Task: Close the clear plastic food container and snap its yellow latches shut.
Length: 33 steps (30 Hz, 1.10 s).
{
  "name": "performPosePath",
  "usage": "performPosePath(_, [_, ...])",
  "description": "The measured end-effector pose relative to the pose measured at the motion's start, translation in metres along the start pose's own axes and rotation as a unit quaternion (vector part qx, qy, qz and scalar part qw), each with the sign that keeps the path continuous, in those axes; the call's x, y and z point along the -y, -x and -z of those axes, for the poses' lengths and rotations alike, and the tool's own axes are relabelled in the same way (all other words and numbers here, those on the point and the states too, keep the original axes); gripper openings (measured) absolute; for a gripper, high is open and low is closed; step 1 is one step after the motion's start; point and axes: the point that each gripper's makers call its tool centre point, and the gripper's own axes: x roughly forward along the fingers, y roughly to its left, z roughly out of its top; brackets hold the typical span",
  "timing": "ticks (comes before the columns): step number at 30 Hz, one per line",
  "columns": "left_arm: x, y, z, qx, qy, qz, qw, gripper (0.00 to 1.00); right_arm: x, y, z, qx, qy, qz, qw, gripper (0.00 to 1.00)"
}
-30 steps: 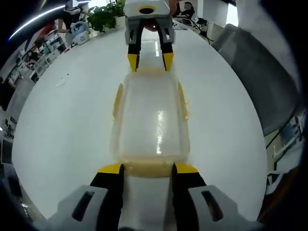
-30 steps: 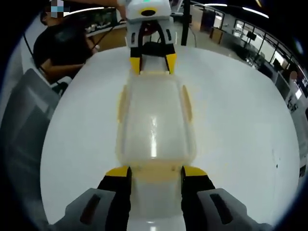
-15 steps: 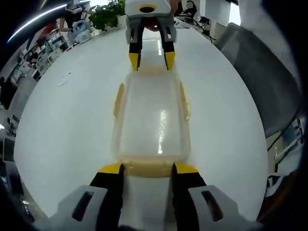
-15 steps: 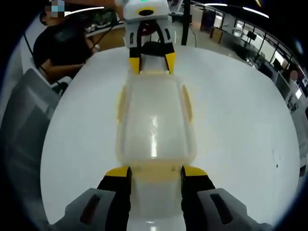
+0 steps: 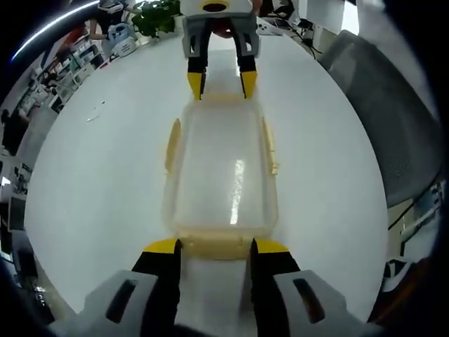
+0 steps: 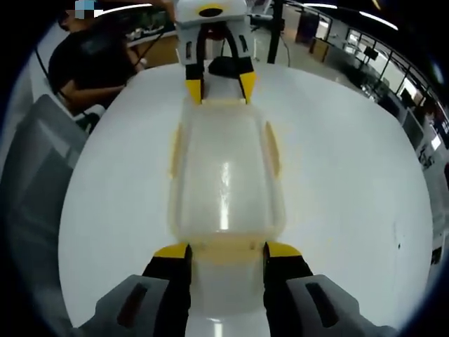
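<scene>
So I've got the clear food container sitting lid-down-and-closed in the middle of the white table, with one gripper parked at each short end. The left gripper has its jaws spread apart, straddling the yellow end latch nearest it, and the right gripper is doing the same thing at the opposite end latch, jaws apart and not clamped on anything. Each one also pops up at the far end of the other's view. The lid looks seated to me, so I'd say I'm at the latching step, working both ends at once. The side latches look like they're flared outward a bit, so probably not snapped yet, though the fisheye makes it hard to be sure. Next move, I reckon, is pressing the end flaps down and in until they click, without shoving the box across the slick tabletop. Nothing's really in the way on the table. There's a grey chair off the edge, a plant in the back, and a person in dark clothes seated nearby.
</scene>
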Motion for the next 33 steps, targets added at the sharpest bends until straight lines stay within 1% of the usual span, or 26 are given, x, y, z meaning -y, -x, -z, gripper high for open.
performPosePath(2, [0.000, 0.003, -0.001, -0.002, -0.005, -0.003, 1.0000, 0.39, -0.001, 0.003, -0.002, 0.002, -0.003, 0.000, 1.0000, 0.39])
performPosePath(7, [0.003, 0.009, -0.005, -0.006, -0.002, -0.006, 1.0000, 0.39, -0.004, 0.010, -0.004, 0.003, 0.000, 0.002, 1.0000, 0.39])
performPosePath(10, [0.003, 0.013, -0.008, -0.007, -0.003, -0.013, 0.9999, 0.39, -0.005, 0.017, -0.006, 0.006, 0.003, 0.004, 1.0000, 0.39])
performPosePath(18, [0.007, 0.024, -0.021, -0.006, 0.000, -0.022, 0.9997, 0.39, -0.008, 0.035, -0.007, 0.009, 0.016, 0.013, 0.9998, 0.39])
performPosePath(26, [0.008, 0.028, -0.037, -0.006, -0.005, -0.030, 0.9995, 0.39, -0.009, 0.049, -0.001, 0.004, 0.019, 0.021, 0.9996, 0.39])
performPosePath(33, [0.008, 0.032, -0.047, -0.005, -0.005, -0.035, 0.9994, 0.39, -0.009, 0.060, 0.002, 0.003, 0.022, 0.026, 0.9994, 0.39])
